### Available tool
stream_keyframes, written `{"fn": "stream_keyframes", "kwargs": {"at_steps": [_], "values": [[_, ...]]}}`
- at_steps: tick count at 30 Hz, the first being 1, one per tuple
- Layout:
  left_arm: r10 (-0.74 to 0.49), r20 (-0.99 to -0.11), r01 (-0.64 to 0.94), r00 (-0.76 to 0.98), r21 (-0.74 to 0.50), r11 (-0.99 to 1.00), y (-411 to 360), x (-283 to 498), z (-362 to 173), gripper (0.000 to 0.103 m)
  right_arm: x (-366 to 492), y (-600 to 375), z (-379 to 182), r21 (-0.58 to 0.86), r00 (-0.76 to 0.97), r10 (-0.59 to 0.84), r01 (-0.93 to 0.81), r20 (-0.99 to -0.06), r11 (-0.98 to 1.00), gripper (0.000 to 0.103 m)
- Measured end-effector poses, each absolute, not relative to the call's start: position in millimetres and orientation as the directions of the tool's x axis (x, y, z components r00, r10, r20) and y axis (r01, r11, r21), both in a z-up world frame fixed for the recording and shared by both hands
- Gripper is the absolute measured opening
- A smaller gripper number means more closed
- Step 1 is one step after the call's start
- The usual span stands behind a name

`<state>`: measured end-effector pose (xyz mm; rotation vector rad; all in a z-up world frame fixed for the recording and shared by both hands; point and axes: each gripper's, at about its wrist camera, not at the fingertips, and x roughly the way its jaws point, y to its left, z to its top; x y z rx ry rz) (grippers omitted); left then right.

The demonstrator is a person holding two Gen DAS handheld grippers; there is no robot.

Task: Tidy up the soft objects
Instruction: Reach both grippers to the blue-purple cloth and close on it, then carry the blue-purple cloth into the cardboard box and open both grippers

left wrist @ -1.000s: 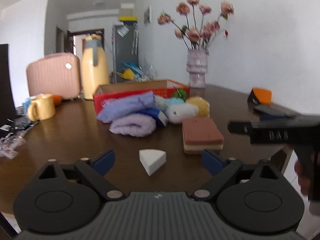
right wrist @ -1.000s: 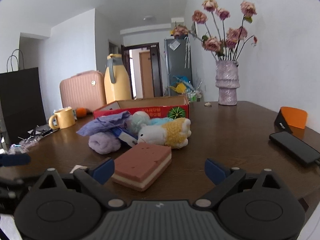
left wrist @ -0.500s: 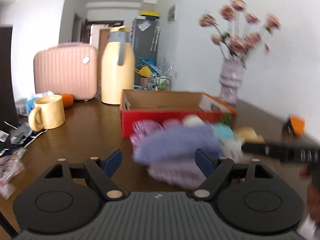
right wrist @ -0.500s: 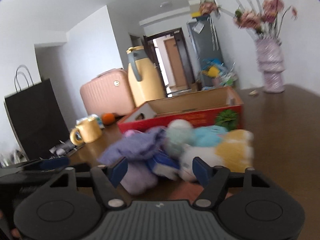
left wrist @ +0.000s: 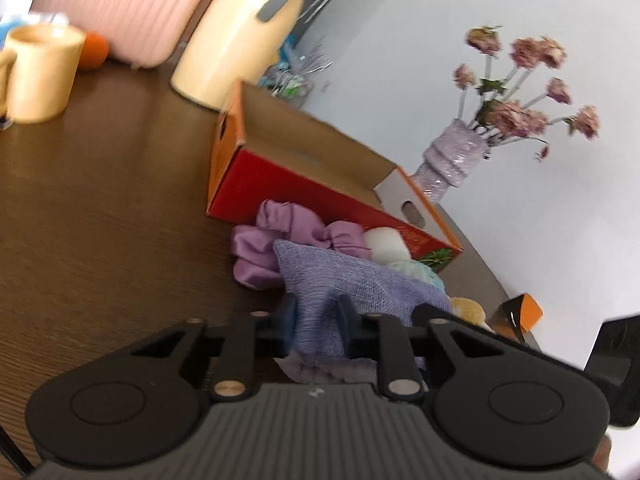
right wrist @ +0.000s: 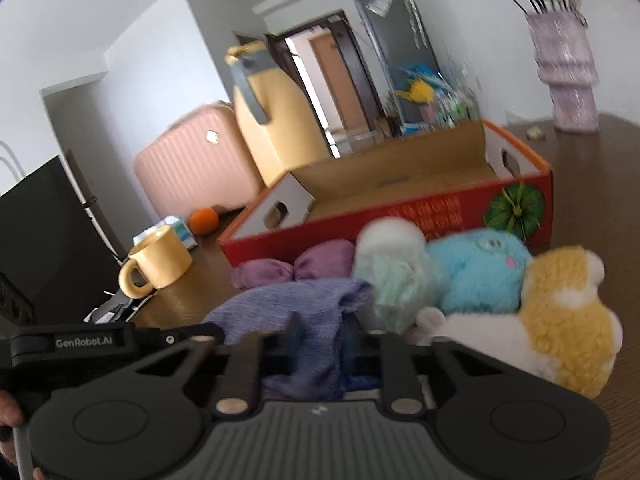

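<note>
— Both claws were gaping a second ago, well back from the pile. Now the left gripper (left wrist: 316, 322) has its jaws closing, narrow, with a fold of the lavender cloth (left wrist: 360, 284) pinched between the blue pads. That's bottom centre of the left view.

— And the right gripper (right wrist: 320, 336) has done the same?

— Yes: drawn almost shut on the same cloth (right wrist: 304, 312), low centre of the right view. A second back it had the pink sponge block in front of it; now it's in among the soft things.

— So the cloth is the first item?

— I'd judge so, with two grips on one cloth, perhaps to lift or spread it. It hasn't left the table (left wrist: 100, 220) yet. It lies draped over the pile, touching the purple scrunchie (left wrist: 288, 228) behind it and the pale ball (right wrist: 392, 264) to its right.

— Where would it go?

— The red box (right wrist: 400, 184) stands open and looks empty, just behind the pile, mid-frame.

— Any room to move?

— Bare wood spreads across the left of the left view. The blue plush (right wrist: 480, 276) and yellow lamb (right wrist: 560, 320) crowd the lower right of the right view, so lifting may drag them. The box's near wall must be cleared too.
</note>
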<state>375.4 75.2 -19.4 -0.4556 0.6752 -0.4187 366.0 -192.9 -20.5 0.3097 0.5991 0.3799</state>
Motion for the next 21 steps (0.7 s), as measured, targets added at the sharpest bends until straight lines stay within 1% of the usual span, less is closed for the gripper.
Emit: {"fn": "stream_keyframes", "kwargs": {"at_steps": [2,7,10,13,15,21], "values": [[-0.518,-0.470,0.250,0.715,-0.520,0.817,73,363,-10,0.009,358,-191,-12,0.372,0.771,0.430,-0.269,-0.469,0.889,0.006],[-0.507,-0.400,0.297,0.763,-0.480,0.826,73,311,24,0.009,320,-188,15,0.310,0.806,0.438,-0.331,-0.399,0.891,0.006],[-0.488,-0.376,0.312,0.788,-0.440,0.842,67,271,36,0.009,285,-190,29,0.270,0.821,0.442,-0.361,-0.363,0.893,0.006],[-0.493,-0.369,0.332,0.787,-0.421,0.844,60,237,38,0.009,248,-190,33,0.224,0.826,0.431,-0.371,-0.363,0.901,0.006],[-0.504,-0.368,0.343,0.781,-0.421,0.840,56,222,38,0.009,230,-192,33,0.220,0.823,0.430,-0.372,-0.371,0.902,0.006],[-0.505,-0.352,0.371,0.788,-0.383,0.846,48,200,46,0.009,199,-202,38,0.215,0.833,0.423,-0.367,-0.356,0.905,0.006]]}}
